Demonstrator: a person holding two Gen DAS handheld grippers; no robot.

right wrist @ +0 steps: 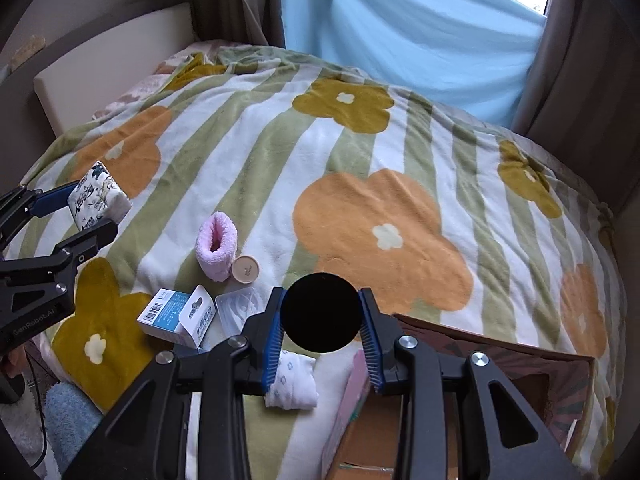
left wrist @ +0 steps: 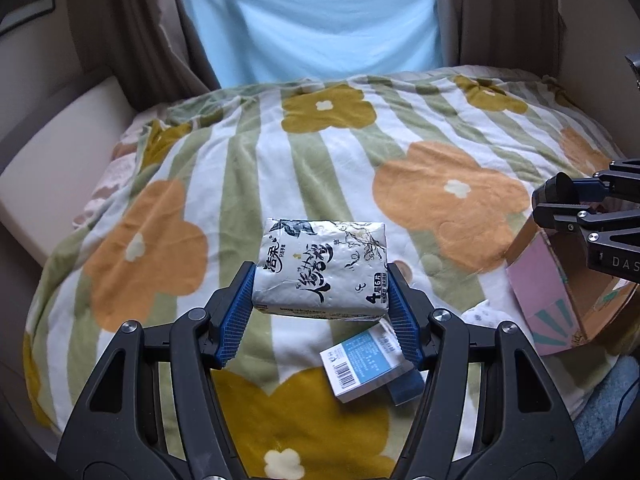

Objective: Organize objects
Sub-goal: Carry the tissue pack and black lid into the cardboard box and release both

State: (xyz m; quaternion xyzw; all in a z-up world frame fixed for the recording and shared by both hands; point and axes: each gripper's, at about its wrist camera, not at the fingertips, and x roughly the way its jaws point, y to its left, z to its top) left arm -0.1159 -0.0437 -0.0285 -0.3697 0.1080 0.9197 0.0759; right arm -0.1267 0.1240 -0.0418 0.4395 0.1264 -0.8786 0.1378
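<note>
My left gripper (left wrist: 320,284) is shut on a white tissue pack (left wrist: 322,268) with black script, held above the flowered blanket (left wrist: 248,168); the pack also shows in the right wrist view (right wrist: 98,196). My right gripper (right wrist: 322,320) is shut on a black round object (right wrist: 320,312), held over the near edge of an open cardboard box (right wrist: 500,392) with pink sides. The box also shows in the left wrist view (left wrist: 560,288). On the blanket lie a blue-and-white carton (right wrist: 166,314), a small white box (right wrist: 196,316), a clear plastic case (right wrist: 238,310), a pink sock (right wrist: 216,246), a beige round lid (right wrist: 245,269) and a folded white cloth (right wrist: 294,380).
A cream headboard panel (right wrist: 108,60) stands at the left of the bed. A light blue curtain (right wrist: 400,28) hangs behind it, with brown drapes at both sides. A blue rug (right wrist: 68,420) lies on the floor at the near left.
</note>
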